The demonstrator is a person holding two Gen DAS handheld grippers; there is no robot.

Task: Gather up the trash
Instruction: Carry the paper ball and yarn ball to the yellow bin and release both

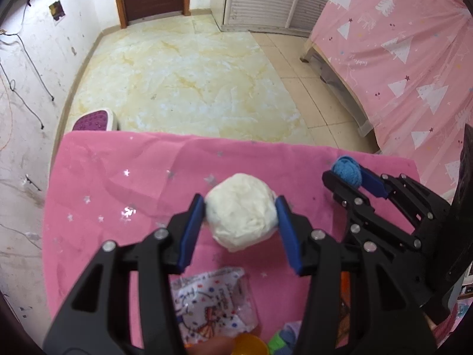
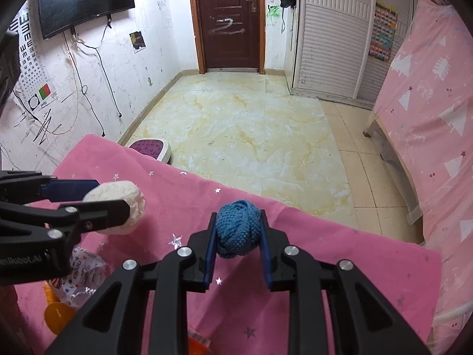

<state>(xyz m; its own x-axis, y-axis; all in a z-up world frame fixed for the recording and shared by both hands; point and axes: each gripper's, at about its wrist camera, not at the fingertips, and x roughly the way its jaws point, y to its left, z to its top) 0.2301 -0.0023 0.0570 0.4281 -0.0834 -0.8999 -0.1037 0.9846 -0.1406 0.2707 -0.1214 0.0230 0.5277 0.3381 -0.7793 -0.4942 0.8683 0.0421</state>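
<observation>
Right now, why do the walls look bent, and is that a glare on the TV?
Both wrist views are fisheye, so edges curve and corners go black. In the right wrist view the television reflects a bright ceiling light. The left wrist view's nearest items, like the orange cup, look soft.

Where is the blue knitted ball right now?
In the right wrist view the blue knitted ball sits centre frame, pinched in the right gripper over the pink cloth, right of the white paper wad.

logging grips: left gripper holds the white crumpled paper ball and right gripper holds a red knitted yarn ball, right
Not quite: the knitted yarn ball in the right gripper is blue, not red, as the right wrist view shows. The left gripper does hold the white crumpled paper ball.
</observation>
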